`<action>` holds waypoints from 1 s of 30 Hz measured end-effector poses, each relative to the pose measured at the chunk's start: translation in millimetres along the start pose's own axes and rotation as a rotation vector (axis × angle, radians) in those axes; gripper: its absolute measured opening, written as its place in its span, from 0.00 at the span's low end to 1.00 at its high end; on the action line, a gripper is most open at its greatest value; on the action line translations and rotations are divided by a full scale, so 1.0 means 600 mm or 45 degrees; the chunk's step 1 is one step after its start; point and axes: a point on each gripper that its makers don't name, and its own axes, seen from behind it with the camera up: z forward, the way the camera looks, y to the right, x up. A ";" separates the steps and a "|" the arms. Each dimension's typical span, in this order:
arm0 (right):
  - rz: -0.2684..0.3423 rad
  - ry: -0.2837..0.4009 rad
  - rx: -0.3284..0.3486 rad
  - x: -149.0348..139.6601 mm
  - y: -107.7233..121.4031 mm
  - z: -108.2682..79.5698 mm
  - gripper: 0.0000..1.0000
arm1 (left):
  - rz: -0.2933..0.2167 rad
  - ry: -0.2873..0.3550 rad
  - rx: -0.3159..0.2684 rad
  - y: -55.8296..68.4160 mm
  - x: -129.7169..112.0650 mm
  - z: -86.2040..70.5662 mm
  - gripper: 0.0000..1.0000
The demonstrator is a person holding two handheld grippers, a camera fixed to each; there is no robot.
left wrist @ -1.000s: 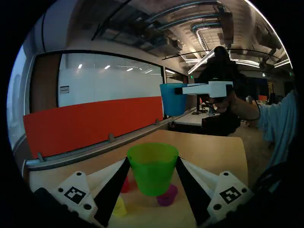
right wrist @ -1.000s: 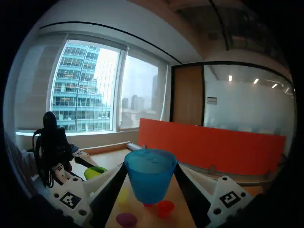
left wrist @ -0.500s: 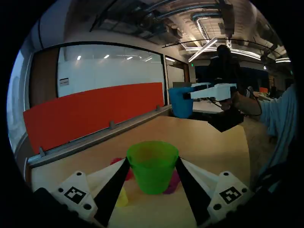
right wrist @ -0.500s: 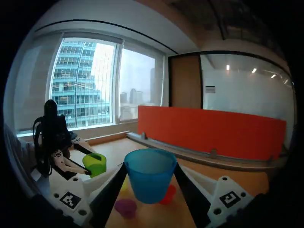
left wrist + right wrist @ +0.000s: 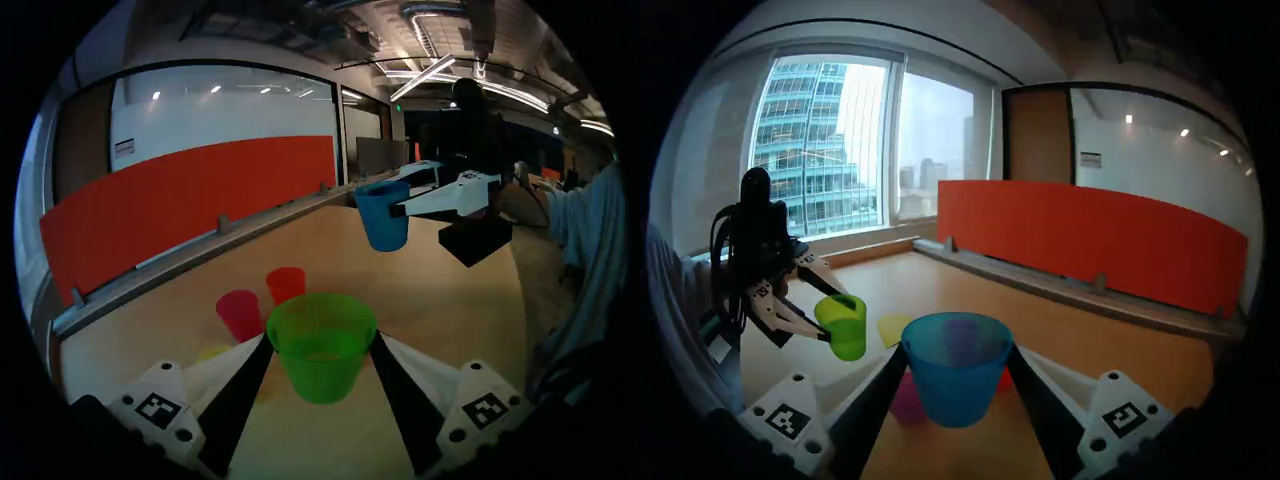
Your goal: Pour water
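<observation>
My left gripper (image 5: 322,352) is shut on a green cup (image 5: 322,346), held upright above the wooden table (image 5: 432,296). The same green cup (image 5: 844,326) and the left gripper (image 5: 820,320) appear at the left of the right gripper view, held by a person's hand. My right gripper (image 5: 958,372) is shut on a blue cup (image 5: 957,368), also upright. That blue cup (image 5: 382,214) hangs in the right gripper (image 5: 400,206) across the table in the left gripper view. I cannot see water in either cup.
Small cups stand on the table: a red one (image 5: 240,314) and an orange-red one (image 5: 286,284) beyond the green cup, a yellow one (image 5: 894,328) and a purple one (image 5: 908,400) near the blue cup. An orange partition (image 5: 184,192) runs along the table's far edge.
Both grippers have tilted downward and lowered toward the table with their cups. The small cups on the table now sit farther ahead in both views.
</observation>
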 end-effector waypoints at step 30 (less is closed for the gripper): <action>-0.044 -0.304 0.055 -0.179 -0.003 0.034 0.91 | -0.001 -0.207 -0.075 0.015 -0.125 0.036 0.86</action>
